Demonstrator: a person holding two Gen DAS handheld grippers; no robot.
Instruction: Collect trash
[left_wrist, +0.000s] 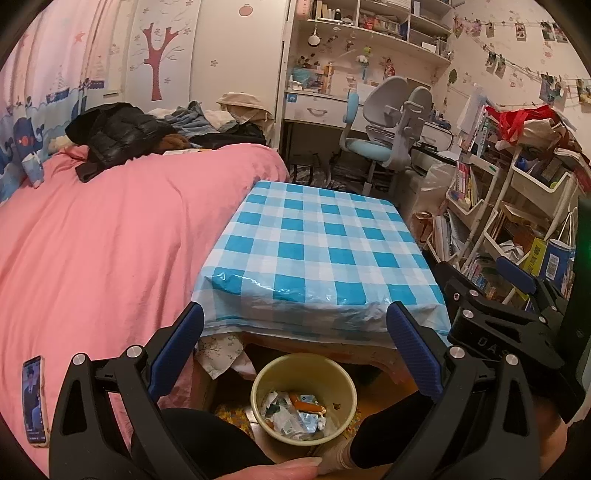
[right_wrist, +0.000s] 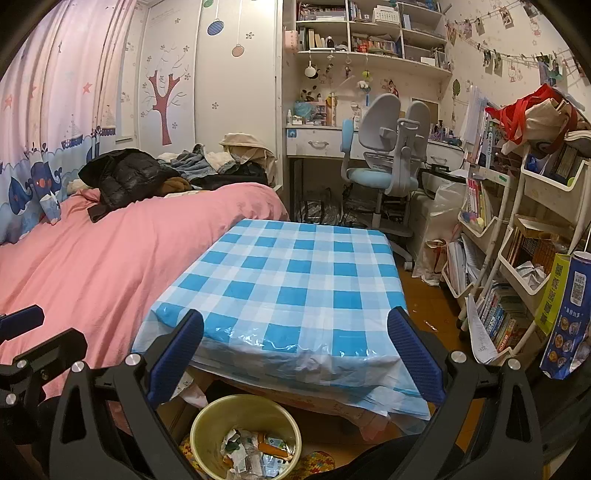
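Observation:
A pale yellow trash bin (left_wrist: 258, 384) stands on the floor under the near edge of the table; it also shows in the right wrist view (right_wrist: 199, 428). Crumpled wrappers and an orange piece of trash (left_wrist: 295, 411) lie inside it, also seen from the right wrist (right_wrist: 255, 452). My left gripper (left_wrist: 295, 347) is open and empty, above the bin. My right gripper (right_wrist: 295, 354) is open and empty, over the table's near edge. The right gripper also shows at the right of the left wrist view (left_wrist: 491, 295). The blue-and-white checked table (left_wrist: 314, 240) carries nothing.
A pink bed (left_wrist: 92, 240) with piled clothes lies left of the table, a phone (left_wrist: 35, 400) at its near edge. A desk chair (left_wrist: 384, 133) and desk stand behind. Crowded white racks of books (right_wrist: 517, 258) line the right side. My knees frame the bin.

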